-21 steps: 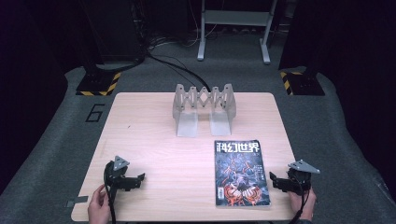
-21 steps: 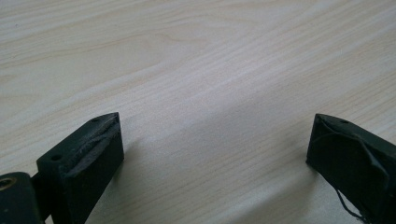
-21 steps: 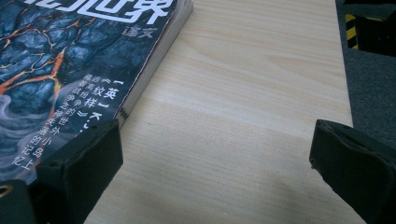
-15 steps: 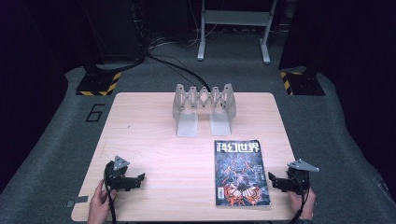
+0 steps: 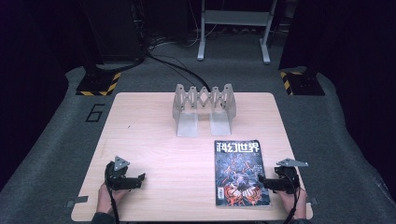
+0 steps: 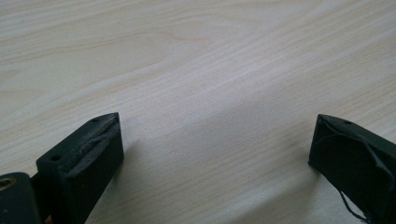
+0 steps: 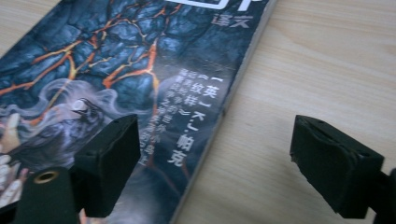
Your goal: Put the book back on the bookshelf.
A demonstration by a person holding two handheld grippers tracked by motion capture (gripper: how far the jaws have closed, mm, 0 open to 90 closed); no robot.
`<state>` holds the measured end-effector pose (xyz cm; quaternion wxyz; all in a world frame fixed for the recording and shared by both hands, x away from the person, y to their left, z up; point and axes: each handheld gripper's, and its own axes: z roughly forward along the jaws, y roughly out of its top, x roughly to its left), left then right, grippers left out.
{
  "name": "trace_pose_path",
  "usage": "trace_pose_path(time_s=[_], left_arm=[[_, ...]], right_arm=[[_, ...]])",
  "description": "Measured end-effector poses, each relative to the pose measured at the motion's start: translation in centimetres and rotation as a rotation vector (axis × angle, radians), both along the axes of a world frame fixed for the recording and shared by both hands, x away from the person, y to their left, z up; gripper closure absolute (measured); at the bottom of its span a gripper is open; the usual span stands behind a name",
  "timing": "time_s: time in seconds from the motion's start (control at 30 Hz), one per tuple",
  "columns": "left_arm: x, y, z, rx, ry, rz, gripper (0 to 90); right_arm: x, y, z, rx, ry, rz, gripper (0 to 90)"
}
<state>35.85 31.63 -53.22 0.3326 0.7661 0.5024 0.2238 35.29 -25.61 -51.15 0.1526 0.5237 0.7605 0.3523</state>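
Note:
A magazine [image 5: 240, 172] with a dark blue and orange cover lies flat on the near right of the wooden table [image 5: 149, 130]. My right gripper [image 5: 260, 179] rests low at the magazine's right edge, pointing left. In the right gripper view its jaws stand open [image 7: 215, 140] and straddle that edge of the magazine [image 7: 116, 60], one over the cover and one over bare wood, gripping nothing. My left gripper [image 5: 140, 178] sits at the near left, pointing right. It is open [image 6: 215, 140] over bare table.
A grey metal accordion-style rack [image 5: 204, 107] stands at the back middle of the table. A hand holds each gripper at the table's front edge. Dark floor, cables and stand legs lie beyond the table.
My right gripper has edged slightly left toward the magazine's edge. The left gripper has stayed in place.

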Motion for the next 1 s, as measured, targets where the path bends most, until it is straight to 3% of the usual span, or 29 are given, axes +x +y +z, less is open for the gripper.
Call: trace_pose_path(time_s=[0.1,0.17,0.33,0.53,0.63,0.8,1.0], left_arm=[[0.0,0.0,0.1,0.005,0.013,0.001,2.8],[0.0,-0.1,0.0,0.001,0.000,0.005,2.8],[0.0,-0.2,0.0,-0.003,-0.004,0.017,2.8],[0.0,-0.1,0.0,0.003,-0.001,0.014,2.8],[0.0,-0.1,0.0,0.005,0.006,0.013,2.9],[0.0,-0.1,0.1,0.006,0.007,0.016,2.9],[0.0,-0.2,0.1,0.006,0.008,0.017,2.8]], right_arm=[[-0.2,0.4,0.1,0.014,0.029,0.002,23.7],[-0.2,0.6,0.0,0.018,0.044,0.001,26.5],[-0.5,1.3,-0.1,0.002,0.057,0.007,32.3],[-0.5,1.7,-0.1,0.016,0.057,0.004,38.5],[-0.4,2.2,0.0,-0.003,0.053,0.002,38.2],[-0.6,2.4,0.0,0.015,0.058,-0.043,41.2],[-0.8,3.7,-0.1,0.009,0.054,-0.050,41.6]])
